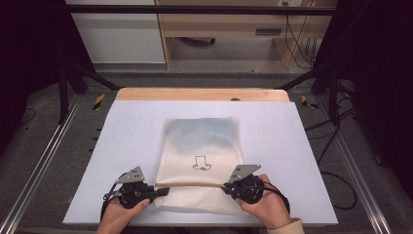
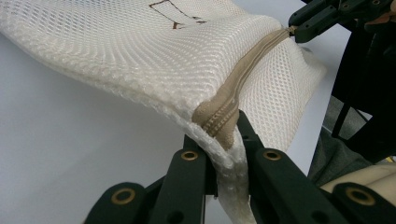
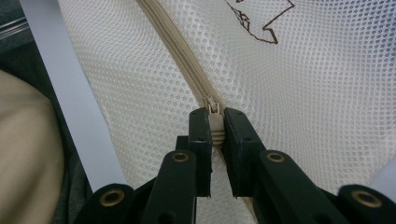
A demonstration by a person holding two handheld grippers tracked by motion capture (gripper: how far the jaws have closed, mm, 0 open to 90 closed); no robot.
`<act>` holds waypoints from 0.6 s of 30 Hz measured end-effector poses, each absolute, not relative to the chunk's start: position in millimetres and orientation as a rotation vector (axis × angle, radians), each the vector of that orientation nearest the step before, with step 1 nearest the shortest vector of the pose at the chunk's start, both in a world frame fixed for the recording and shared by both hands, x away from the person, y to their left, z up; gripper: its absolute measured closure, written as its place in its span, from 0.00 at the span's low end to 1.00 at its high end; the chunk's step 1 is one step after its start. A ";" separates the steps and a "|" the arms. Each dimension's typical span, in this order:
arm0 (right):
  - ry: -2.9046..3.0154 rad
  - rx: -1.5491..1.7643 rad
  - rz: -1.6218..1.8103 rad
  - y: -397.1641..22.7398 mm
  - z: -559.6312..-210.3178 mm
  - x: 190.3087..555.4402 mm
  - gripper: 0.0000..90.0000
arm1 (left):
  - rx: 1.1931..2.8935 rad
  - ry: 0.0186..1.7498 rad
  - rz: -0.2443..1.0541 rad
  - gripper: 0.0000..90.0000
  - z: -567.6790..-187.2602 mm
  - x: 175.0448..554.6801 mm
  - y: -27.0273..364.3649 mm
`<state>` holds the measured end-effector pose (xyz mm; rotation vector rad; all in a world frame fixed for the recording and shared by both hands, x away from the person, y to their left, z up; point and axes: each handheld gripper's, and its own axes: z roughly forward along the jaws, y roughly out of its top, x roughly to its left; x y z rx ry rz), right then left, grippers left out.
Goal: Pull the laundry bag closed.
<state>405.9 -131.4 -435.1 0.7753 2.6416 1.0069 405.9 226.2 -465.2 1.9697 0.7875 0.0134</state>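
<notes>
Nearest me, at the near edge of the tabletop (image 1: 126, 146), my two hands each work a hand-held gripper at opposite ends of a tan zipper (image 1: 195, 185) that runs left to right across the near end of a cream mesh bag (image 1: 202, 161). My left hand-held gripper (image 2: 229, 154) is clamped tight on the bag's left corner, jaws pinching the folded mesh and the zipper's end together. My right hand-held gripper (image 3: 215, 135) is closed narrowly on the zipper pull (image 3: 214, 112) at the bag's right side. Between them the zipper is drawn taut and the near part of the bag is lifted slightly off the surface.

Beyond the zipper, the bag lies flat toward the far side, a small dark outline print (image 1: 201, 163) in its middle and something bluish (image 1: 202, 132) showing through the mesh at its far end.

My worry is the pull: it is small and thinly held, so a sideways tug could slip it from the jaws. If my left grip loosens, the mesh would bunch and jam the slider.
</notes>
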 end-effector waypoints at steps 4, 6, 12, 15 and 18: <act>2.641 0.773 1.003 -132.4 -435.2 404.6 0.91 | 1.972 0.785 0.019 0.94 -464.1 405.3 225.8; 2.641 0.780 1.005 -132.8 -435.7 404.1 0.91 | 1.972 0.785 0.020 0.94 -464.1 405.4 225.8; 2.643 0.784 0.996 -136.4 -435.8 404.4 0.91 | 1.973 0.784 0.018 0.94 -464.5 405.7 225.7; 2.641 0.791 0.993 -138.8 -437.4 404.4 0.91 | 1.975 0.786 0.019 0.94 -464.7 405.4 225.4; 2.638 0.791 0.994 -139.4 -437.4 404.0 0.91 | 1.974 0.784 0.019 0.94 -464.6 405.4 225.5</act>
